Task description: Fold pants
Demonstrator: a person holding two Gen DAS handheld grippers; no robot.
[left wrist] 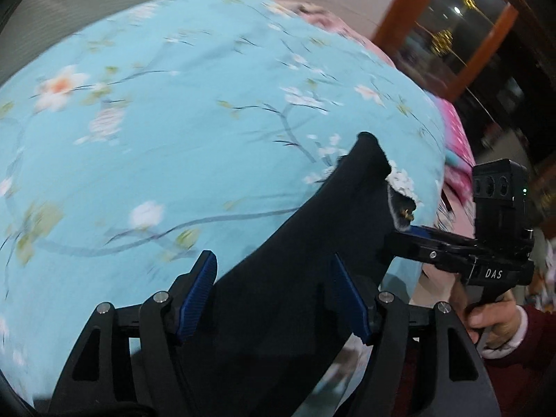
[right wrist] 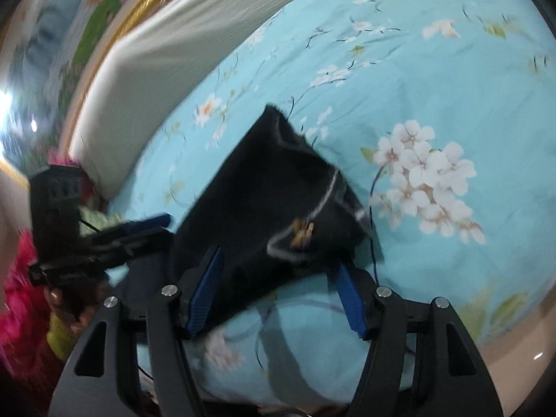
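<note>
The pants (left wrist: 299, 253) are dark navy and lie bunched on a light blue floral bedspread (left wrist: 156, 139). In the left wrist view my left gripper (left wrist: 278, 295) is open, its blue pads on either side of the dark cloth. The right gripper (left wrist: 417, 234) shows at the right, its fingers at the pants' waist edge near a small gold tag. In the right wrist view my right gripper (right wrist: 278, 288) is open over the pants (right wrist: 264, 194), which show a white seam and the gold tag (right wrist: 302, 231). The left gripper (right wrist: 146, 229) reaches in from the left.
A white pillow or bolster (right wrist: 166, 45) lies along the far side of the bed (right wrist: 451, 87). A wooden glass-fronted cabinet (left wrist: 451, 27) stands beyond the bed. Pink bedding (left wrist: 455, 139) lies at the bed's edge. The images are motion-blurred.
</note>
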